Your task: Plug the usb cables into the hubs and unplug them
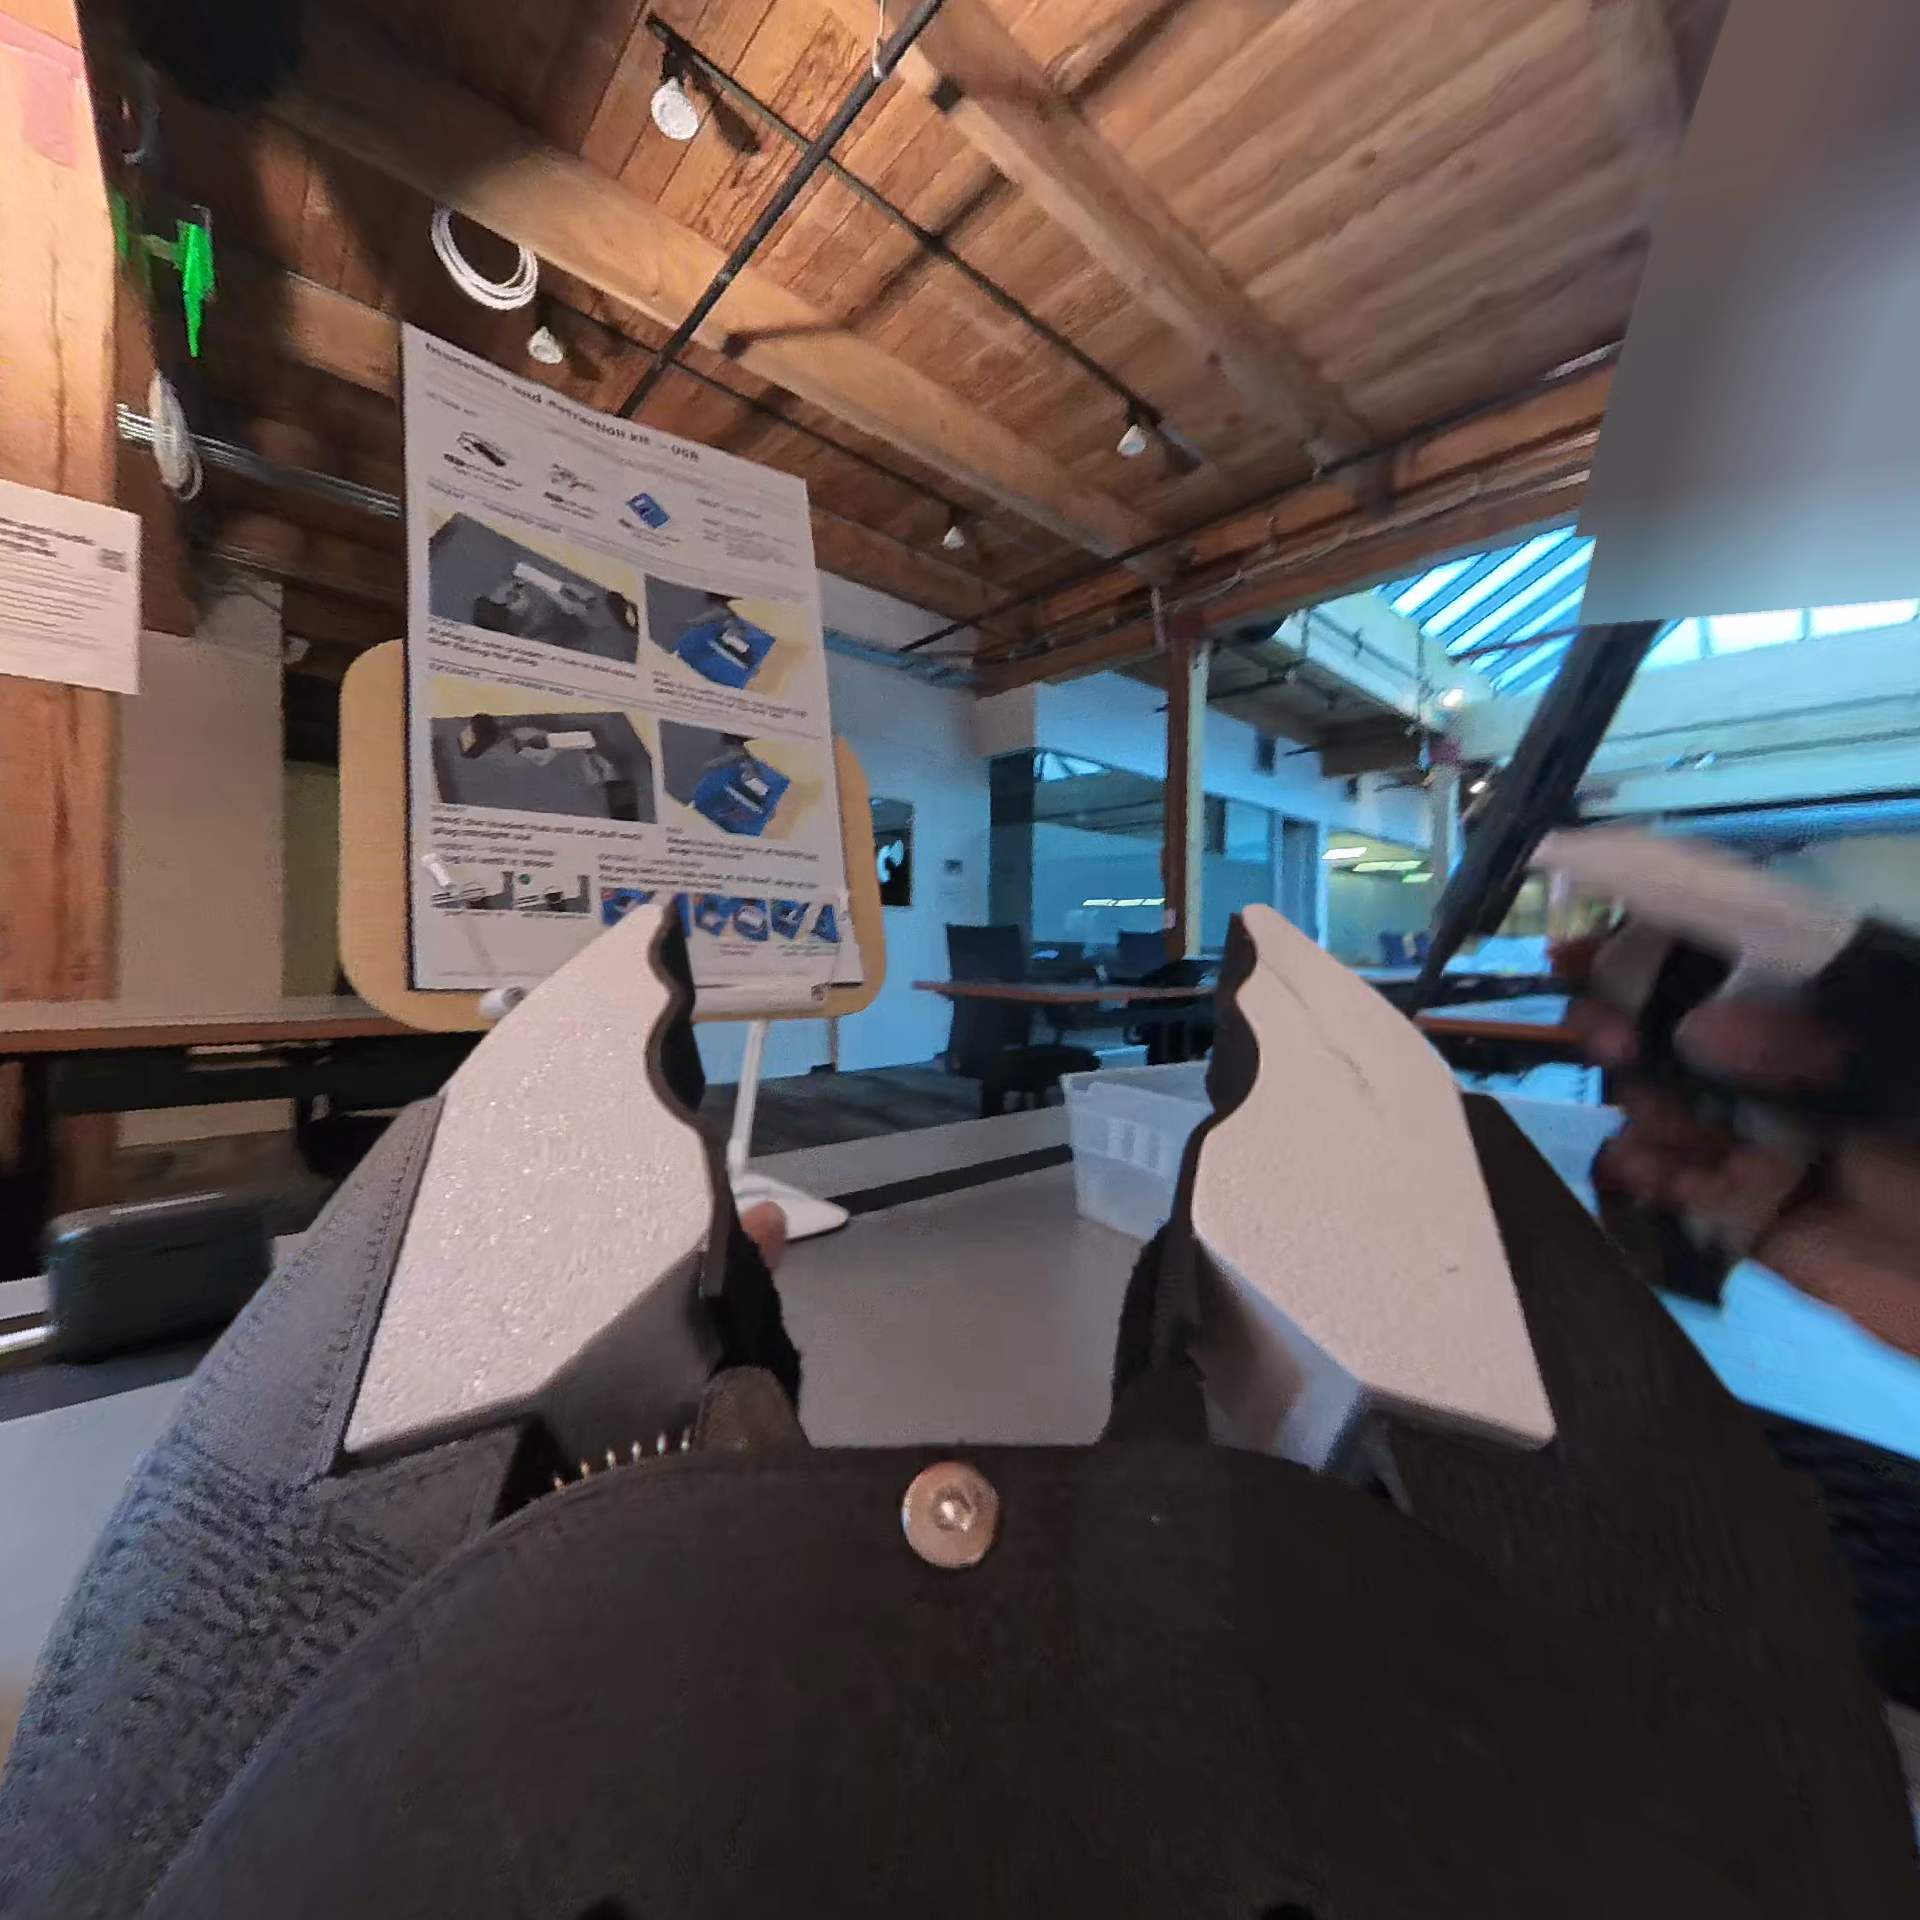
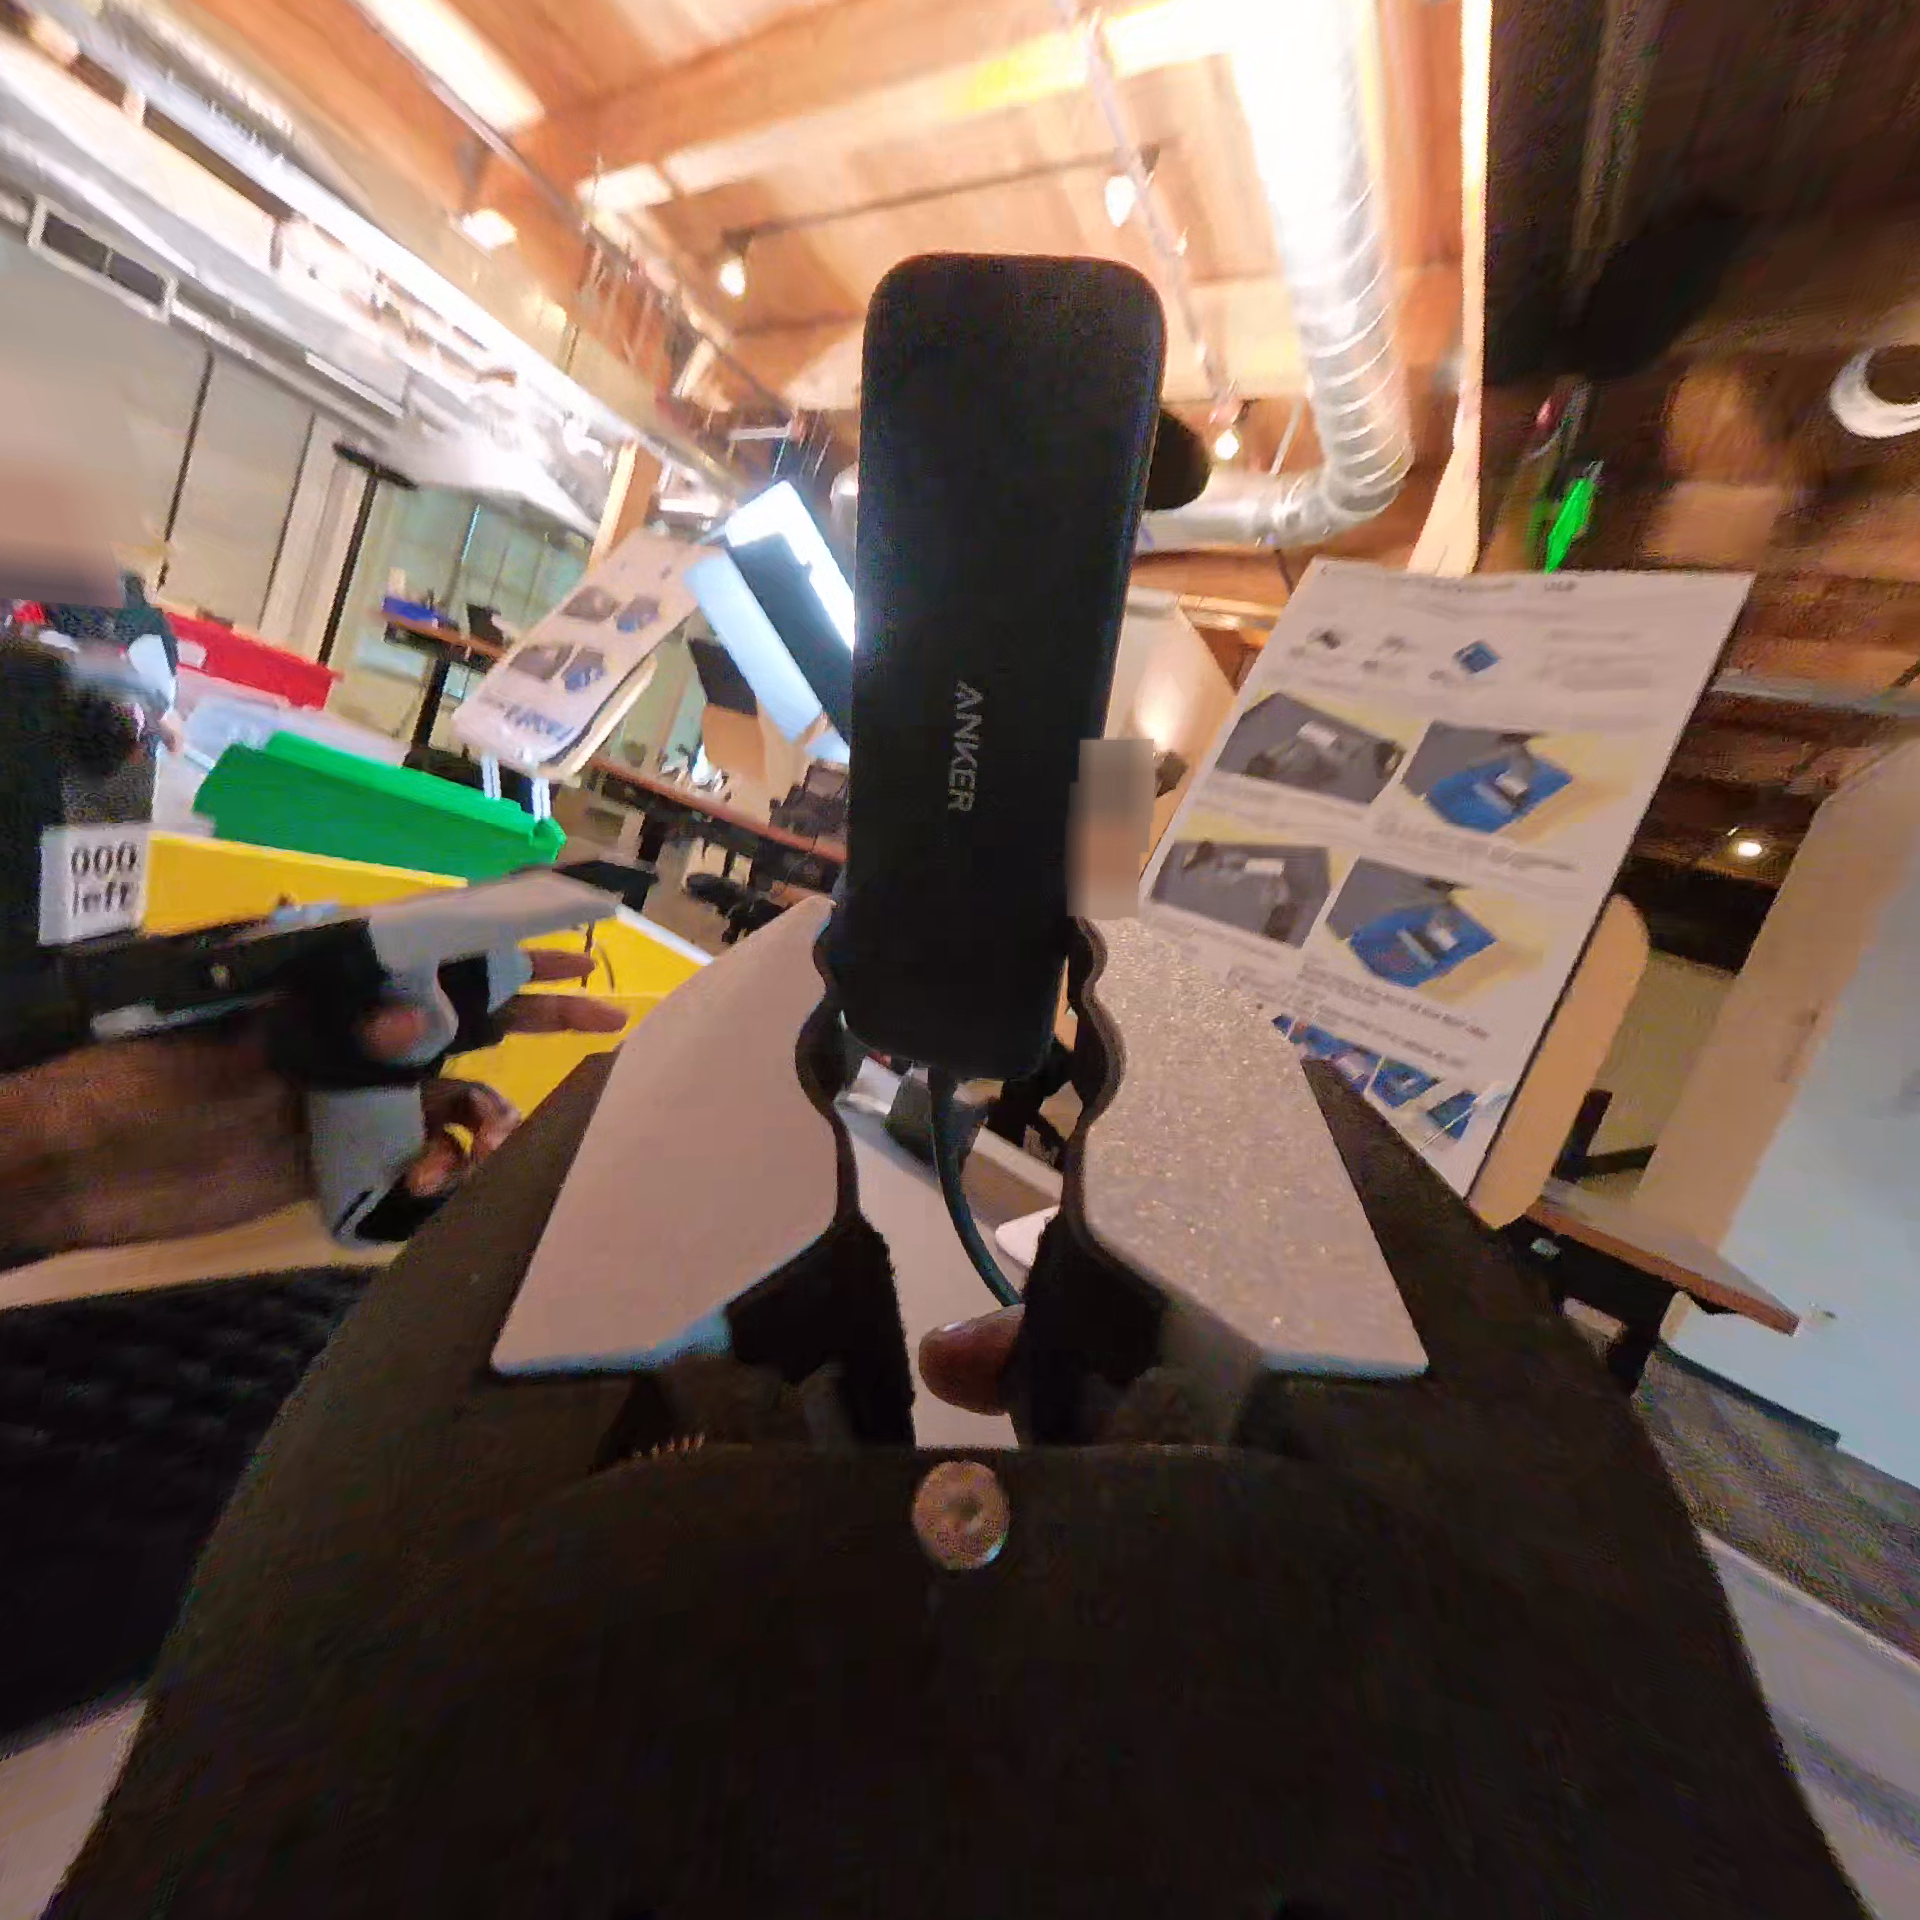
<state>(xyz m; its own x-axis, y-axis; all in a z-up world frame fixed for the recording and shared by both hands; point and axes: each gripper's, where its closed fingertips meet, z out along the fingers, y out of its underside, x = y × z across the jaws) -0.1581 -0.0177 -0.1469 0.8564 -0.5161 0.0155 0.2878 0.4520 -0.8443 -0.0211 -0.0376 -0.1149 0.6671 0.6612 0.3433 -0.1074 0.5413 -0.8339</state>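
Note:
My right gripper (image 2: 951, 961) is shut on the lower end of a black USB hub (image 2: 1003, 582), which stands upright in the air between the fingers. The hub's black cable (image 2: 961, 1195) hangs down between the jaws. My left gripper (image 1: 956, 961) is open and empty, raised and pointing over the table toward the room. The left gripper also shows in the right wrist view (image 2: 488, 935) at the left, held by a hand. The right gripper shows blurred at the right of the left wrist view (image 1: 1704, 997). No loose USB cable plug is in view.
An instruction sheet on a wooden stand (image 1: 623, 675) stands ahead on the grey table (image 1: 956, 1299); it also shows in the right wrist view (image 2: 1434, 831). A white basket (image 1: 1127, 1143) sits to the right. Yellow (image 2: 312, 883), green (image 2: 374, 800) and red bins stand left.

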